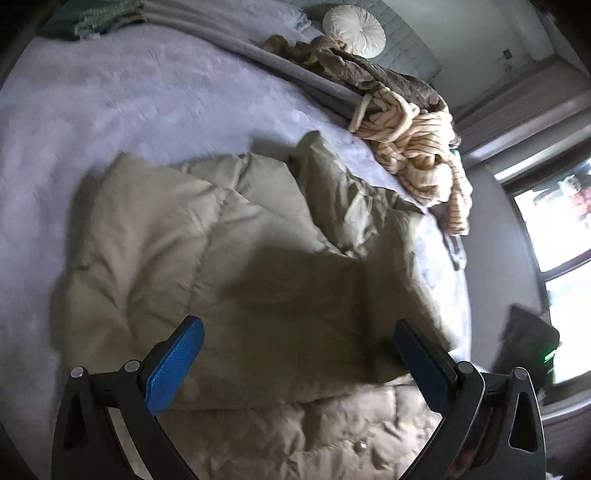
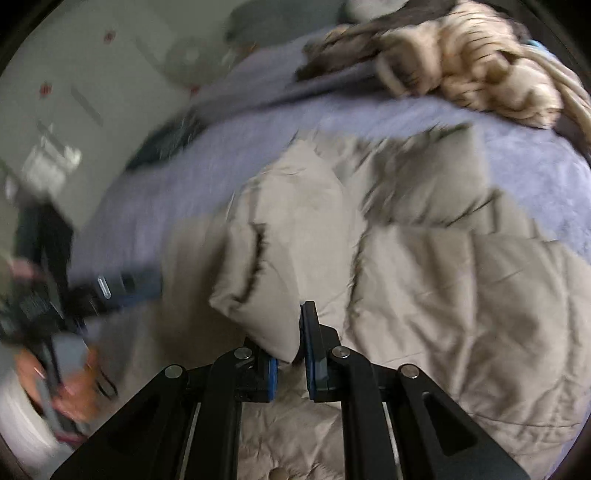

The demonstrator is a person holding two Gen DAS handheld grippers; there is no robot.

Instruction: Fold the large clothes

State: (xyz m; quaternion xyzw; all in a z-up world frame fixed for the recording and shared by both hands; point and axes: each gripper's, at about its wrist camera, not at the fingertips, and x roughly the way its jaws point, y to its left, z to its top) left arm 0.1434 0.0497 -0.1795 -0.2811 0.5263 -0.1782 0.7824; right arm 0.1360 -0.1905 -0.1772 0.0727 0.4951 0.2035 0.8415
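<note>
From the right wrist, the left gripper (image 2: 110, 288) and the hand (image 2: 62, 384) holding it smear into blur; the puffer jacket (image 2: 424, 295) runs off the bottom edge.

Showing as khaki beige: the quilted puffer coat (image 1: 229, 236), going darker olive in its shaded folds. Lying under it in pale lavender: the bedspread (image 1: 122, 110). Appearing cream with thin dark stripes: the heaped garment (image 1: 417, 147), beside a crumpled brown-grey one (image 1: 373, 74). Glowing off-white: the round cushion (image 1: 354, 31). Gleaming bright blue on black frames: the pads (image 1: 173, 365) of both grippers
</note>
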